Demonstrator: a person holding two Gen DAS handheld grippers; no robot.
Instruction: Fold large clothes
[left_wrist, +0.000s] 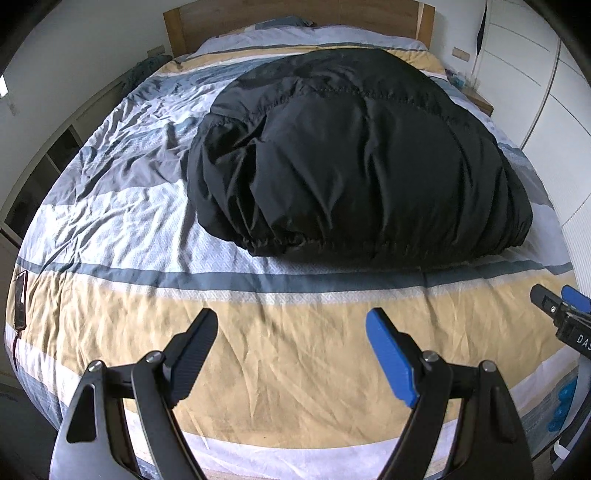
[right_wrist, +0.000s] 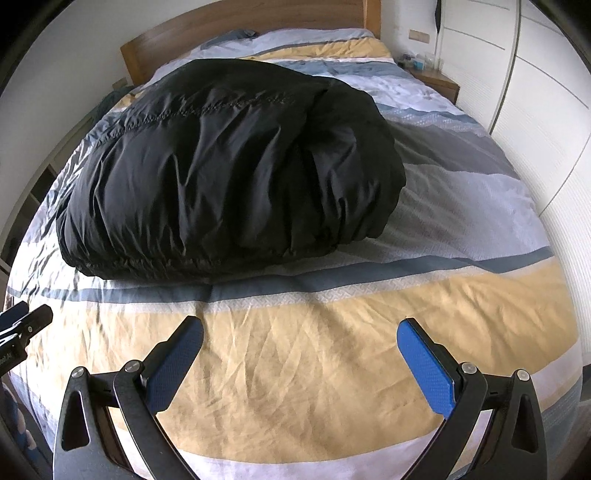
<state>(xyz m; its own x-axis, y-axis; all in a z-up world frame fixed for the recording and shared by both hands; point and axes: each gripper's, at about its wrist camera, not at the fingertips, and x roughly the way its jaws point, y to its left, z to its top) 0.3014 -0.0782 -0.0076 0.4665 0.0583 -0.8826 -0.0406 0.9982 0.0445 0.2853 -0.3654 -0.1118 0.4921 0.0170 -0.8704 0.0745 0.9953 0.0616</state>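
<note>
A large black puffy garment (left_wrist: 351, 155) (right_wrist: 229, 166) lies bunched in a thick mound on the striped bed cover (left_wrist: 295, 369) (right_wrist: 314, 387), with an elastic-gathered hem along its near edge. My left gripper (left_wrist: 291, 325) hovers open over the yellow stripe, well short of the garment, with nothing between its fingers. My right gripper (right_wrist: 301, 332) is open too, over the same stripe, nearer the garment's right side. The right gripper's tips (left_wrist: 554, 299) show at the right edge of the left wrist view; the left gripper's tips (right_wrist: 27, 317) appear at the left edge of the right wrist view.
A wooden headboard (left_wrist: 295, 18) and pillows sit at the far end. White wardrobe doors (right_wrist: 535, 92) run along the right side, with a small bedside table (right_wrist: 436, 79) beyond. A dark phone-like object (left_wrist: 20, 299) lies near the bed's left edge.
</note>
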